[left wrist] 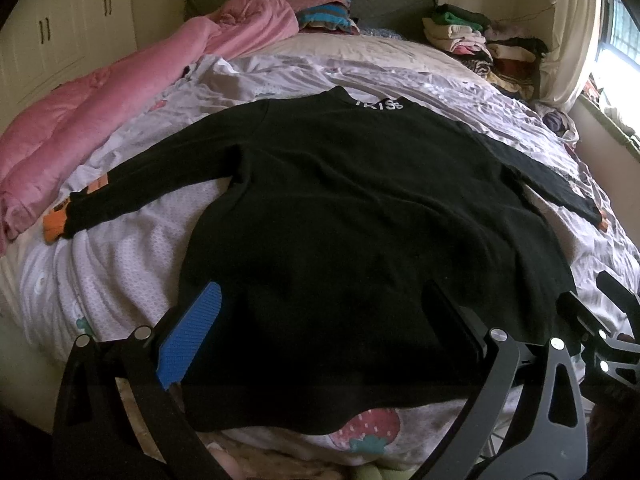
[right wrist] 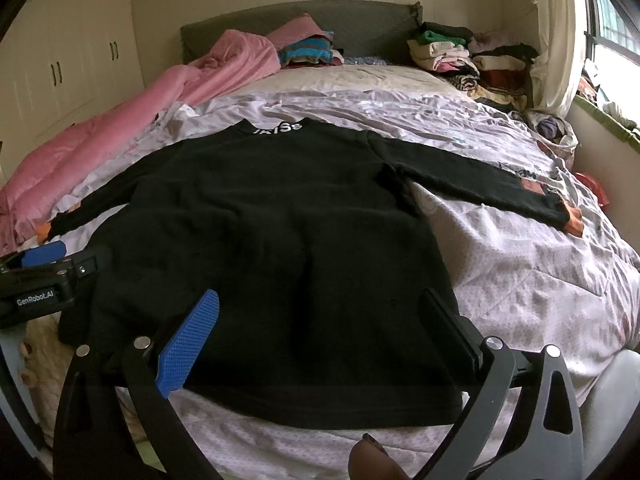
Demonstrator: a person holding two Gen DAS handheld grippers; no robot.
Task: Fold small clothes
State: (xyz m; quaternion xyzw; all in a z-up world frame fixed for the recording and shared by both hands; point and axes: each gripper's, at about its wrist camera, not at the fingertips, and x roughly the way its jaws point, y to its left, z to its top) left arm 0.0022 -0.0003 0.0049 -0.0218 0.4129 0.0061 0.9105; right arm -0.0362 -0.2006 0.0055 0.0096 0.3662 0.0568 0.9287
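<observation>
Hovering over the near hem of the top (left wrist: 340, 208), both grippers sit low at 6 o'clock with fingers spread and nothing pinched. Left gripper (left wrist: 320, 320): blue pad at 7 o'clock, dark finger at 5 o'clock, hem between them. Right gripper (right wrist: 320, 320): same posture, over the hem's right half. In the left view the right gripper's edge shows at 4 o'clock; in the right view the left gripper's body, marked "GenRobot.AI", shows at 9 o'clock.

The top is black, long-sleeved, lying flat on the bed (right wrist: 520, 280), hem toward the cameras, collar with white lettering away at 12 o'clock. Sleeves (right wrist: 472, 184) are splayed out to 9 and 3 o'clock, orange cuffs at their ends. Body looks smooth, with no big wrinkles.

Judgement: garment is laid out, folding not yet begun. Step in hand is probably the first fold. To do it well: bring each sleeve in across the body first, pinching near the cuff so the sleeve lies straight; or take both hem corners together, level, and carry them to the collar. Pinch only the top's fabric, since the sheet beneath is loose and may come up with it.

Farther: pink quilt (left wrist: 100, 120) at 10 o'clock, clothes pile (right wrist: 472, 60) at 1 o'clock by the headboard.
</observation>
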